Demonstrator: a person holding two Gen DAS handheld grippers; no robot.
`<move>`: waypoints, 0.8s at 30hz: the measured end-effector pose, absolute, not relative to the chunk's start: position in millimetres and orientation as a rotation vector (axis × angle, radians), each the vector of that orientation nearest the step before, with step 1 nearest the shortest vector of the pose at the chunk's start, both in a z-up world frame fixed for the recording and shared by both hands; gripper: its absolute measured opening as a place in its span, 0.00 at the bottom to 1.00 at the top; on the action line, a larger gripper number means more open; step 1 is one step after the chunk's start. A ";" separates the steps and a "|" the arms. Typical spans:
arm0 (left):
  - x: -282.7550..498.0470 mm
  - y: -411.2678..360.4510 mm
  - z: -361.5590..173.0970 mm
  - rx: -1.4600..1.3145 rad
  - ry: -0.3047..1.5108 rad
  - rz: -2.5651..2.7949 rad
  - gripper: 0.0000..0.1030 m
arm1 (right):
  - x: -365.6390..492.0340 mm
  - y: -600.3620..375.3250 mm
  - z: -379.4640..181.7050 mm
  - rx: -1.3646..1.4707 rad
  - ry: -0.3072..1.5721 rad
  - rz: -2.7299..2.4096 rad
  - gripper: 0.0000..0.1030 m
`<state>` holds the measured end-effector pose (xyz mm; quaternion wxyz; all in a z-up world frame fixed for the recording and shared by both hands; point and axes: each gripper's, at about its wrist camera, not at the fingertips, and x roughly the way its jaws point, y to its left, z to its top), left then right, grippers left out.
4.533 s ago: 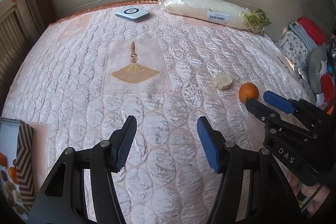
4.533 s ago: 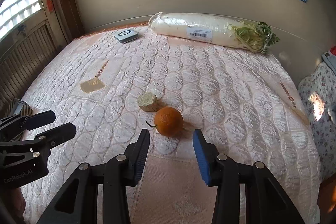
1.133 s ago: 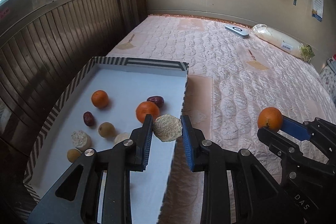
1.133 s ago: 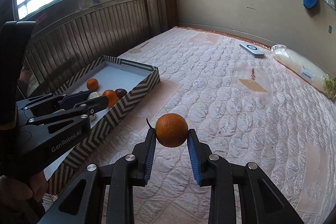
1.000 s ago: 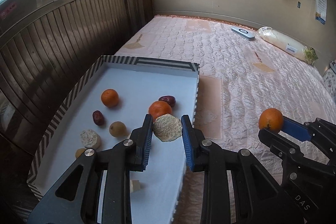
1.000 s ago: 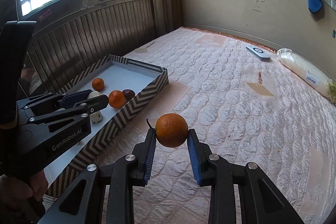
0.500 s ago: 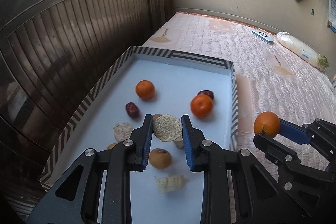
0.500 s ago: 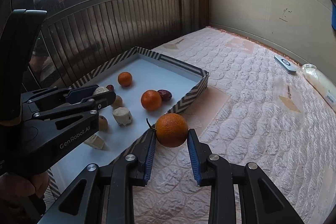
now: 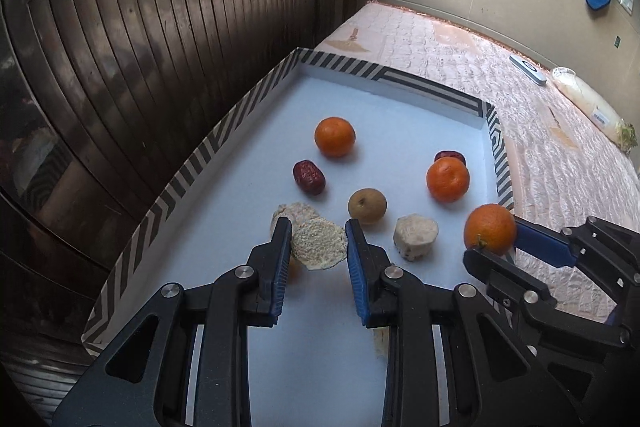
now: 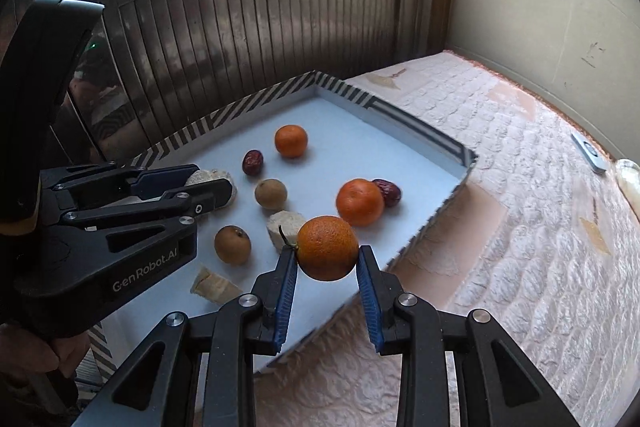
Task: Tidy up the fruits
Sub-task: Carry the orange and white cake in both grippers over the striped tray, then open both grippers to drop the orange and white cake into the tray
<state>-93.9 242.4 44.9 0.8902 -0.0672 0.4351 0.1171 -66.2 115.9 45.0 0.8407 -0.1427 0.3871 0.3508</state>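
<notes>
Left gripper [image 9: 319, 247] pinches a pale rough-cut chunk [image 9: 319, 243] between its blue pads, held over the near-left part of the tray [image 9: 224, 131]. Whether the chunk touches the tray floor is hard to tell from here.

Right gripper [image 10: 327, 259] is clamped on an orange [image 10: 327, 247], stem pointing left, hanging over the tray's right edge near the front.

The tray has a striped rim and a white floor, and sits on the quilted bed cover [image 10: 520, 187] next to the dark slatted panel [image 9: 140, 27].

Already lying in the tray:
- two oranges [image 9: 335, 136] [image 9: 447, 176]
- two dark red dates [image 9: 309, 177] [image 10: 387, 191], the second touching the right-hand orange
- two brown round fruits [image 9: 367, 205] [image 10: 232, 244]
- pale chunks [image 9: 415, 237] [image 9: 294, 213]
- a small wedge [image 10: 214, 285] near the front
</notes>
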 end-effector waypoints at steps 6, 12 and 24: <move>-92.7 244.8 41.8 -0.138 0.923 0.231 0.26 | -60.2 132.5 35.3 -0.351 0.845 0.751 0.29; -89.4 244.1 40.4 -0.140 0.940 0.227 0.26 | -66.2 132.4 33.6 -0.355 0.841 0.789 0.29; -96.8 244.1 44.4 -0.149 0.903 0.269 0.59 | -79.2 115.1 44.4 -0.296 0.809 0.780 0.36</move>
